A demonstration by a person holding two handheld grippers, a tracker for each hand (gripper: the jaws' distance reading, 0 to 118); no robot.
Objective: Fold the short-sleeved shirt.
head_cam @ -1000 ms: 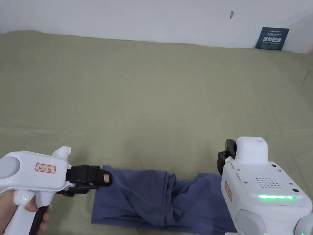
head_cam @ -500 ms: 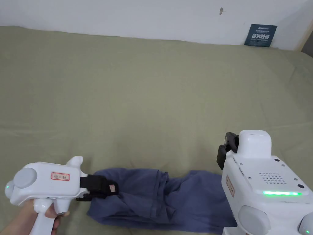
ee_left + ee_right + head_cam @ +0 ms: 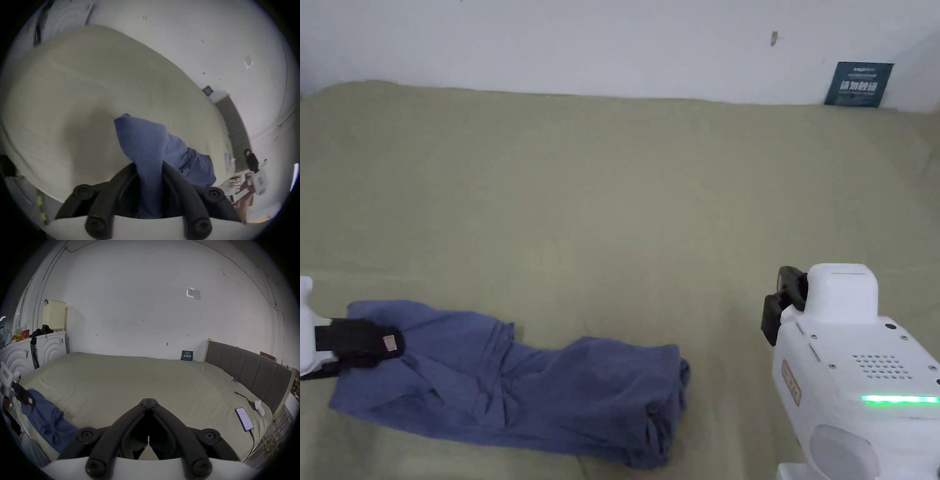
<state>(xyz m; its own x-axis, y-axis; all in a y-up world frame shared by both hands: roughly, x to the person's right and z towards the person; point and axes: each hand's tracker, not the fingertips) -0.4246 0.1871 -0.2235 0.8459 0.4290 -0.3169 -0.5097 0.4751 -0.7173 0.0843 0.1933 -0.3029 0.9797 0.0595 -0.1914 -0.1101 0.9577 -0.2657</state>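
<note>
A blue short-sleeved shirt [image 3: 512, 387] lies bunched in a long strip on the olive bed sheet [image 3: 612, 206], near the front left. My left gripper [image 3: 387, 344] sits at the shirt's left end and is shut on a fold of it; in the left gripper view the blue cloth [image 3: 149, 162] runs between both black jaws. My right gripper [image 3: 778, 306] hovers at the lower right, well away from the shirt's right end. In the right gripper view its jaws meet at the tips [image 3: 148, 400] with nothing between them, and the shirt [image 3: 47, 415] lies to the left.
A white wall runs behind the bed, with a dark blue sign [image 3: 858, 84] leaning on it at the back right. A phone [image 3: 244, 421] on a cable and a white charger [image 3: 259, 408] lie by the grey headboard [image 3: 248, 376]. White cabinets [image 3: 48, 347] stand left of the bed.
The left gripper has dragged the shirt leftwards across the sheet, so the strip now lies clear of the right gripper. The right gripper has stayed at about the same place.
</note>
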